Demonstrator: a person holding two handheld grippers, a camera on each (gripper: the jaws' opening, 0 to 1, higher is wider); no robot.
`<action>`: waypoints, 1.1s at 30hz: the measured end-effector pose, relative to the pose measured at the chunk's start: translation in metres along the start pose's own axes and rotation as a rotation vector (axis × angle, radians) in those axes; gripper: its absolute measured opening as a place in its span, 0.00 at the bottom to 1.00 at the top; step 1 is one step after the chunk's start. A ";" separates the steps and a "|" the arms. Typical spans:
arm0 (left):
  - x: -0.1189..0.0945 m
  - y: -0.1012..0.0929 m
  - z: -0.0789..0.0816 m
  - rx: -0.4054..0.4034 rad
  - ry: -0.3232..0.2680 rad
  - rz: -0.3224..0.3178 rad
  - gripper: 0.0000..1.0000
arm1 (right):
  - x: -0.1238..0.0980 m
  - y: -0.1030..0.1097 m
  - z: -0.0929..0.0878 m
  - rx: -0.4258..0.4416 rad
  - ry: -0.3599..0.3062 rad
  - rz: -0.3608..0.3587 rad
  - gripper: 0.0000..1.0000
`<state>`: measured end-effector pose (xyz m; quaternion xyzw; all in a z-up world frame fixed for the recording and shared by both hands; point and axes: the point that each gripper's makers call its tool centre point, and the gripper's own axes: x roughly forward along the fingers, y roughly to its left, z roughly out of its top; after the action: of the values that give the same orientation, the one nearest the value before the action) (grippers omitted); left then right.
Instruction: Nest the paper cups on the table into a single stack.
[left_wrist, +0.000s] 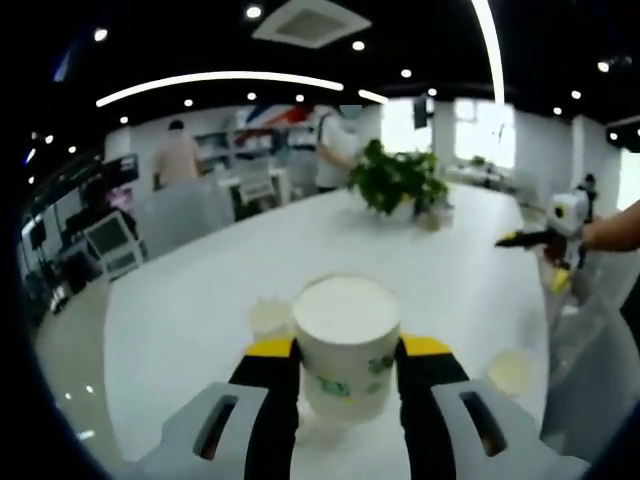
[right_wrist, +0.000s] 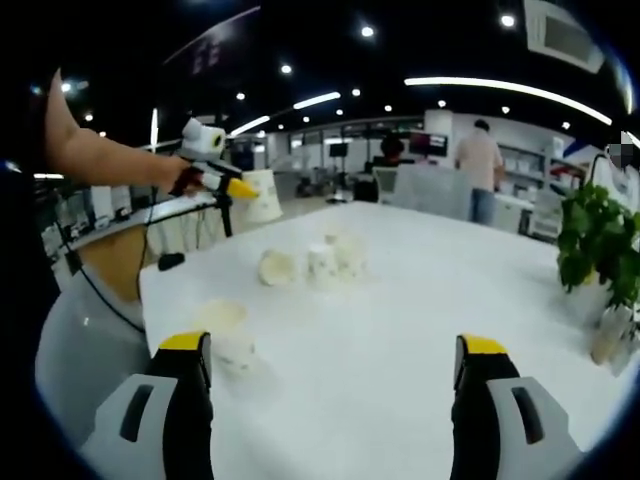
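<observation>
Left gripper (left_wrist: 348, 362): clamps one paper cup (left_wrist: 346, 345), lower centre, lifted.
Right gripper (right_wrist: 335, 375): jaws wide, empty.
Loose cups (right_wrist: 312, 262): scattered mid-table (one tipped).
Progress: early; stack unbuilt.

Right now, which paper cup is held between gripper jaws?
The upside-down cup with green print, clamped between the left gripper jaws and lifted. The other cups rest loose on the white table.

A long white table (left_wrist: 200, 300) runs through an open office under a dark ceiling with spotlights and curved light strips (left_wrist: 215, 80), a potted plant (left_wrist: 398, 180) at upper centre, bright windows (left_wrist: 480, 130) upper right, desks (left_wrist: 110, 240) left.
</observation>
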<state>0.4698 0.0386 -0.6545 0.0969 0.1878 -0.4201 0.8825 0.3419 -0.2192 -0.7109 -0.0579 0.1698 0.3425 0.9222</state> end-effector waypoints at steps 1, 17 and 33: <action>0.000 -0.002 0.002 0.002 -0.004 -0.006 0.37 | 0.001 0.001 0.001 -0.002 0.001 0.002 1.00; 0.004 -0.036 0.023 0.014 -0.058 -0.064 0.37 | 0.011 0.014 0.016 -0.034 -0.012 0.043 1.00; 0.004 -0.084 0.050 0.098 -0.100 -0.153 0.37 | 0.014 0.027 0.041 -0.031 -0.051 0.066 0.98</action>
<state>0.4196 -0.0336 -0.6122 0.1041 0.1298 -0.4993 0.8503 0.3453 -0.1808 -0.6775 -0.0581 0.1428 0.3767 0.9134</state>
